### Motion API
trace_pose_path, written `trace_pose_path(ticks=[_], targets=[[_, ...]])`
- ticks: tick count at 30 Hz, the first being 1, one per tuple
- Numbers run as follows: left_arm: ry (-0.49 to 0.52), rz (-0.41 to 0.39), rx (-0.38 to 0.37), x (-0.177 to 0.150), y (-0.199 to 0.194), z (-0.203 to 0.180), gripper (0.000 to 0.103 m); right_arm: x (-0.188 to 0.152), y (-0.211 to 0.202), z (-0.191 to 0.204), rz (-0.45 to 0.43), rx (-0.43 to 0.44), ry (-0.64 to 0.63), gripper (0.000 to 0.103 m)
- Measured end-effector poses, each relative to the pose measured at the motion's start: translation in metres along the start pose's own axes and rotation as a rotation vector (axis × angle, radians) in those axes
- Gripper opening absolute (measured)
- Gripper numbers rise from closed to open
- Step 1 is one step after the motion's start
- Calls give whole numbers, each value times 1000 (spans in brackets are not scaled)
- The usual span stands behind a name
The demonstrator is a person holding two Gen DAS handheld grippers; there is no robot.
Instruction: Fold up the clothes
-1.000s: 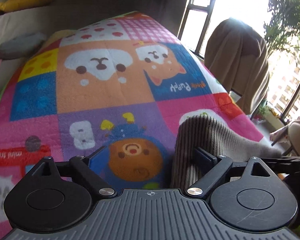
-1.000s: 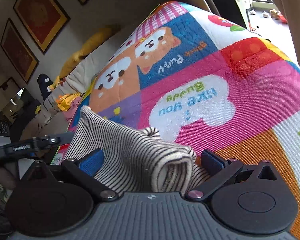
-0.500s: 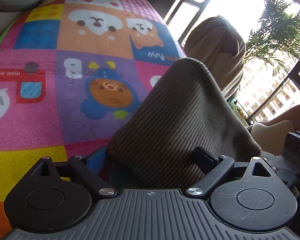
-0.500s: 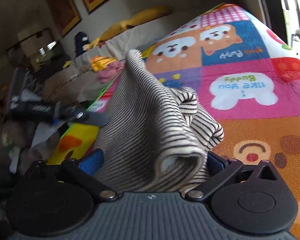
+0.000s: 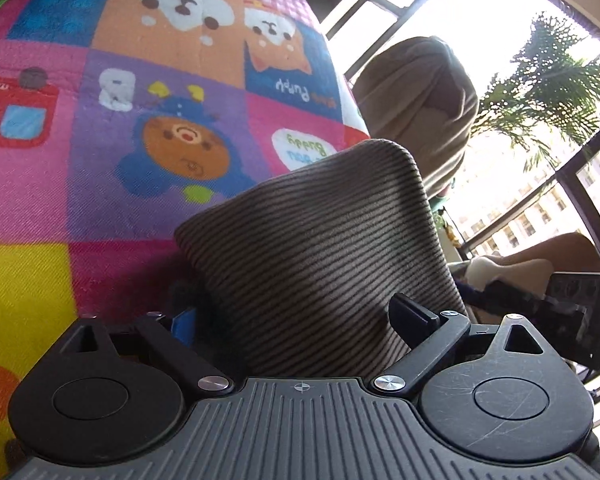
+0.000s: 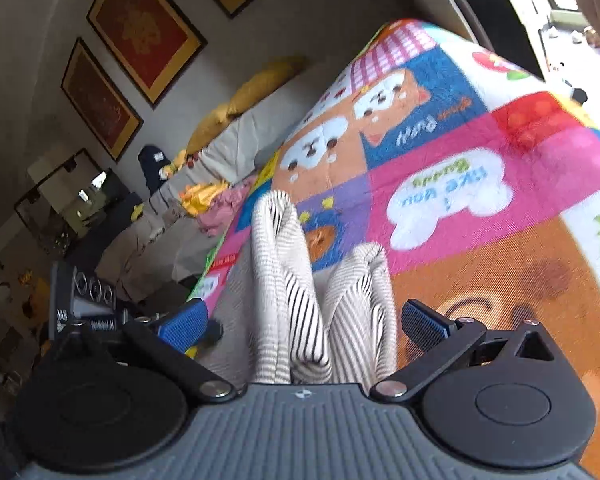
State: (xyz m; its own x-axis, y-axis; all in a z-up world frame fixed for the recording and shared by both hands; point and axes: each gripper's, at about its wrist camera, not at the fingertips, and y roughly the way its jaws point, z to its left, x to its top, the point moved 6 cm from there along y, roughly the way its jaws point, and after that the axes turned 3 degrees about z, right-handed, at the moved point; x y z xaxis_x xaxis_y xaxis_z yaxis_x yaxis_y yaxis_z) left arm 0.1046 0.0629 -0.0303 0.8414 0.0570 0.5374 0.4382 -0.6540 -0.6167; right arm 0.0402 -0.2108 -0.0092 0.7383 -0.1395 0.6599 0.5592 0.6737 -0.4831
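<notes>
A striped garment [image 5: 320, 256], beige with thin dark stripes, is held up over the colourful cartoon blanket [image 5: 100, 128]. My left gripper [image 5: 296, 320] has the cloth between its fingers, and the fabric rises in front of the lens. My right gripper [image 6: 304, 328] has another part of the same striped garment [image 6: 284, 264] bunched in folds between its blue pads [image 6: 180, 326]. The fingers of both stand wide apart around the cloth. The left gripper shows at the left edge of the right wrist view [image 6: 80, 304].
The blanket [image 6: 460, 200] covers a bed. A brown draped chair [image 5: 416, 108] stands by the window at the right. Yellow pillows [image 6: 256, 92] and loose clothes [image 6: 212, 204] lie at the bed's far side. Framed pictures [image 6: 140, 32] hang on the wall.
Both grippers have lifted the striped garment off the blanket and drawn it back. The cloth now hangs taller between the fingers, and the views have tilted.
</notes>
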Motion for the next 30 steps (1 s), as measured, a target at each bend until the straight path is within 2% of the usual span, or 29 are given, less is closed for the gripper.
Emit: trace_pose_path(ticks=[2,6,8,10,16,19,20,23,26,28,30], targets=[[39,-20,1,12,2,-11,97,-18,14,16,38,2,-60,103],[153,-52,14,30,6,-31,97,-39,17,45,75,-80,-288,103],[170,-41,31,33,9,-31,97,-44,11,49,106,-85,-346,103],[178,-33,55,30,8,-26,97,-40,-4,48,95,-84,-361,103],[187,-39,115,20,-3,-9,97,19,-49,26,-100,-46,-165,103],[189,-57,19,22,-7,-16,94,51,-43,15,-147,53,-9,103],[199,-53,-21,21,-7,-22,94,59,-36,11,-144,109,56,103],[319,-52,2,16,-2,-44,93,75,2,0,-81,223,227,103],[385,-51,48,11,3,-53,93,75,45,-9,28,244,317,103],[396,-58,55,9,2,-54,93,71,51,-5,60,317,347,103],[392,-69,27,9,-1,-56,93,68,54,-1,85,400,374,103]])
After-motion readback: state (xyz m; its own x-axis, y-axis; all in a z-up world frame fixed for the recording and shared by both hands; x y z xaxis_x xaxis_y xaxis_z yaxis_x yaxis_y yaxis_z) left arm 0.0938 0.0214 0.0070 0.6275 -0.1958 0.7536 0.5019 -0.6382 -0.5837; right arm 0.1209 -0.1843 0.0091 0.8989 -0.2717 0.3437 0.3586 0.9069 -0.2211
